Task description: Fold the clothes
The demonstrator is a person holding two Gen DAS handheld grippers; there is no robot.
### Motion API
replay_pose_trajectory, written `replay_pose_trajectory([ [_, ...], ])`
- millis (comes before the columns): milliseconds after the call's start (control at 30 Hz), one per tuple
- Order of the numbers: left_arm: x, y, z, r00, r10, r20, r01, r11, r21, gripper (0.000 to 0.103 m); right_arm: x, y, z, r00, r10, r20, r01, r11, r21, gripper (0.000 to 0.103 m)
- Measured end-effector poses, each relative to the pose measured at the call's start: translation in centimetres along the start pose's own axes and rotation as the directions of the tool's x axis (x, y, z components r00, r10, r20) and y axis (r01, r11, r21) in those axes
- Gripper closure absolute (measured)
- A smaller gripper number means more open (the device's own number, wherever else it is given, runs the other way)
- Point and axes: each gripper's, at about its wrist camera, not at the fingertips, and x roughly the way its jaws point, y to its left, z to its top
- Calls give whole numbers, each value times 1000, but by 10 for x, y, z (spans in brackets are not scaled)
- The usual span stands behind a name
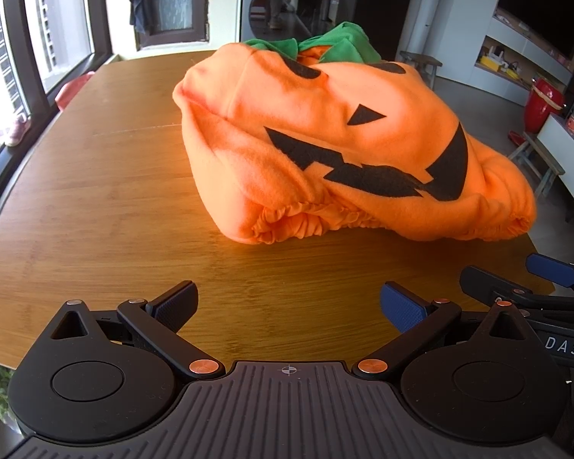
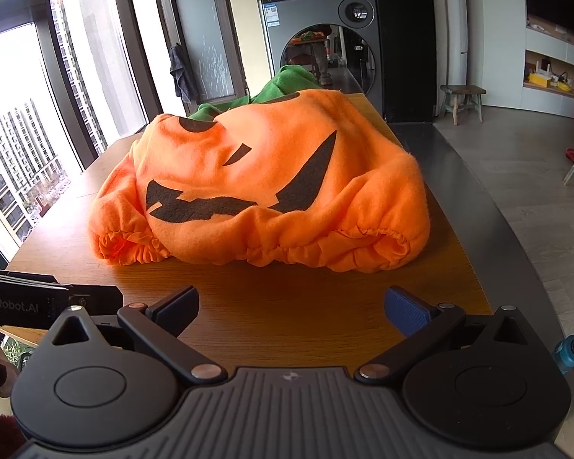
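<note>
I hold my left gripper low over the near edge of the wooden surface, pointing forward and level, its two fingers spread wide with nothing between them. My right gripper sits in much the same pose just beside it, low and level, fingers also spread wide and empty; in the left wrist view its blue-padded tips show at the right edge, close to my left gripper. The orange pumpkin costume lies in a rumpled heap ahead of both grippers, well apart from the fingertips, on the middle and right part of the surface. Its black face is turned up and toward me, the jagged mouth running across the front, and the gathered elastic hem rests on the wood along the near side. A green collar bunches at the far end of the heap. Beyond the surface stands a grey washing machine with a round door, and tall windows run along the left side.
</note>
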Motion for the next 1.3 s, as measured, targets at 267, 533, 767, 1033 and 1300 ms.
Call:
replay_pose_trajectory([
  [267,15,7,14,998,57,13,-58,997,44,0,25,5,7,990,-131,61,142,963,-229,0],
  [533,44,18,45,990,133,54,-136,989,64,0,44,-3,78,932,-207,299,270,945,-187,0],
  [767,53,65,94,958,233,169,-228,972,-49,0,104,-9,82,948,-271,169,315,880,-355,0],
  [1033,-15,86,82,849,358,388,-360,930,-70,0,31,-10,102,871,-215,443,350,903,-249,0],
  [1300,-2,93,9,983,74,170,-83,995,46,0,64,-21,46,977,-195,90,214,918,-333,0],
])
